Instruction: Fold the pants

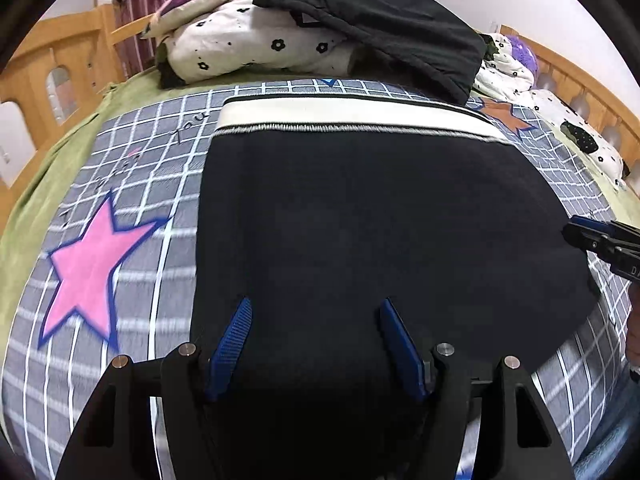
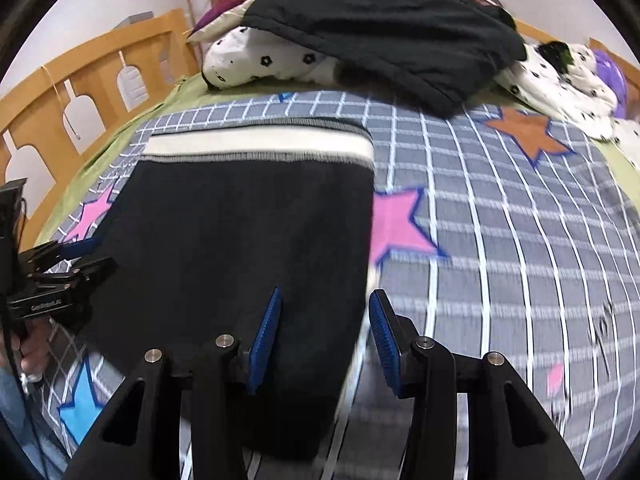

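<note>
Both left gripper (image 1: 314,344) and right gripper (image 2: 326,340) gape empty above the folded black pants with white waistband (image 1: 360,220) ahead on the checked star-print bedsheet (image 1: 132,184); risk: a careless re-grip pinches only the top layer, undoing the fold.

Evenly lit, soft indoor light, no hard glare. Heavy fisheye bending in both views — grid lines of the bedsheet (image 1: 168,168) curved outward, black vignette in every corner. Motion blur strongest toward the lower edges: smeared white lines beside the pink star (image 1: 92,264) in the left view, streaked checks at lower right in the right view. Dark pants (image 1: 380,232) nearly featureless, folds lost in underexposure. Faint shadow under the piled quilt (image 2: 280,60) at the back. Wooden bed rail (image 2: 80,80) fairly sharp — white waistband (image 2: 256,146) slightly smeared.
</note>
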Demonstrator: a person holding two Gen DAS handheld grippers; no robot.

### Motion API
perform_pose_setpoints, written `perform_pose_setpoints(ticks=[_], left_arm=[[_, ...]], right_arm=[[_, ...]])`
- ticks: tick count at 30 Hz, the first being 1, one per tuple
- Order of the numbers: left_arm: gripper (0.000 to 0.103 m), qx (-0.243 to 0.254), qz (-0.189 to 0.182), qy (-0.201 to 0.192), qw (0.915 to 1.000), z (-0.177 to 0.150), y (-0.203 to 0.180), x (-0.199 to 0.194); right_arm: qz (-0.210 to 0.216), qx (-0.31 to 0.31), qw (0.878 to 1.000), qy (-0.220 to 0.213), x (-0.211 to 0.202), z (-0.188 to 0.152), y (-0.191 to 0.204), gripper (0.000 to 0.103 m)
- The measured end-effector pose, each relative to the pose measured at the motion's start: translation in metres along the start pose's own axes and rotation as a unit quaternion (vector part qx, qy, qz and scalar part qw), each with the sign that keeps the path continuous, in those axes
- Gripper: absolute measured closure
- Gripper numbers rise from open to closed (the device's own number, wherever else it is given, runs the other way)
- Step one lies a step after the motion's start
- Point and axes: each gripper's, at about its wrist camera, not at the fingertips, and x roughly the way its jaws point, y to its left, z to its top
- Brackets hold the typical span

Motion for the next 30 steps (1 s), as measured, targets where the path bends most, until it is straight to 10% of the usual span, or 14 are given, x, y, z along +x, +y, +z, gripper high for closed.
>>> perform_pose_setpoints(ticks=[9,12,21,30], left_arm=[[0.039,-0.052,0.004,0.020,0.9984,-0.025,0.006,-0.061],[0.038,-0.060,0.006,-0.002,0.9982,-0.029,0.000,-0.094],[0.019,-0.042,0.041,-0.073,0.9956,-0.024,-0.035,-0.171],[0.013,-0.061,0.041,-0.091,0.9932,-0.025,-0.043,-0.195]], right_arm=[[-0.034,-0.016,0.999,-0.011,-0.051,-0.029,0.020,0.056],[-0.038,-0.018,0.999,-0.029,-0.074,-0.028,0.027,0.041],[-0.049,0.014,0.997,-0.062,-0.139,-0.018,0.036,0.036],[-0.070,0.011,0.992,-0.101,-0.176,-0.029,0.043,0.005]])
